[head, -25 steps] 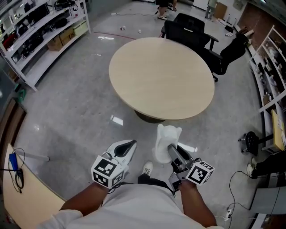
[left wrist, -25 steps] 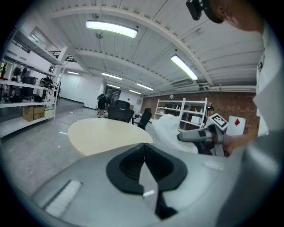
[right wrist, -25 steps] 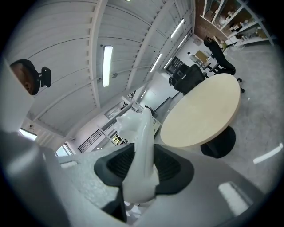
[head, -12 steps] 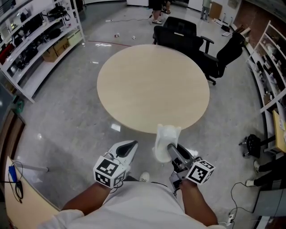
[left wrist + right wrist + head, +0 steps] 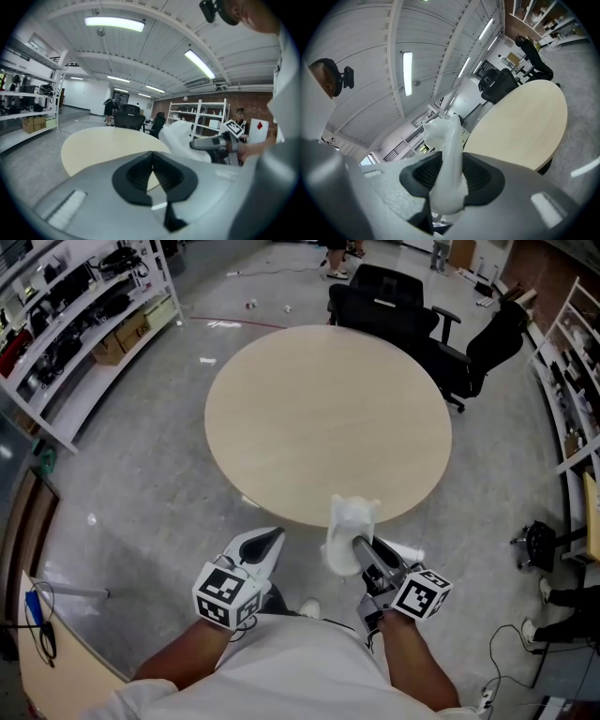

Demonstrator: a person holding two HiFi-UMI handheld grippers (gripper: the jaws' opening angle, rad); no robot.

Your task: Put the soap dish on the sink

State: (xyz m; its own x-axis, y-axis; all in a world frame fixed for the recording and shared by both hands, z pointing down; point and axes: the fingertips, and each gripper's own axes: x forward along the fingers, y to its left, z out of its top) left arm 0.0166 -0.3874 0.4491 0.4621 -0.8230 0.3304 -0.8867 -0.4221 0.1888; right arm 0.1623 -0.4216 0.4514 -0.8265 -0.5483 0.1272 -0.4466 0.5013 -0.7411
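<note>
A white soap dish [image 5: 348, 529] is held on edge in my right gripper [image 5: 354, 549], whose jaws are shut on its lower part. In the right gripper view the soap dish [image 5: 449, 154] stands up between the black pads of the right gripper [image 5: 450, 180]. My left gripper [image 5: 272, 538] is alongside it to the left, shut with nothing in it. In the left gripper view, the left gripper [image 5: 152, 169] has its tips touching, and the soap dish [image 5: 180, 140] shows to the right. No sink is in view.
A round beige table [image 5: 328, 418] stands straight ahead, its near edge just beyond the grippers. Black office chairs [image 5: 384, 301] stand behind it. Shelving [image 5: 75, 315] runs along the left, more shelves [image 5: 572, 381] on the right. A desk corner [image 5: 37, 652] is at lower left.
Both grippers have moved forward together towards the round table, whose near edge is now close to the soap dish. The grip on the dish is unchanged.
</note>
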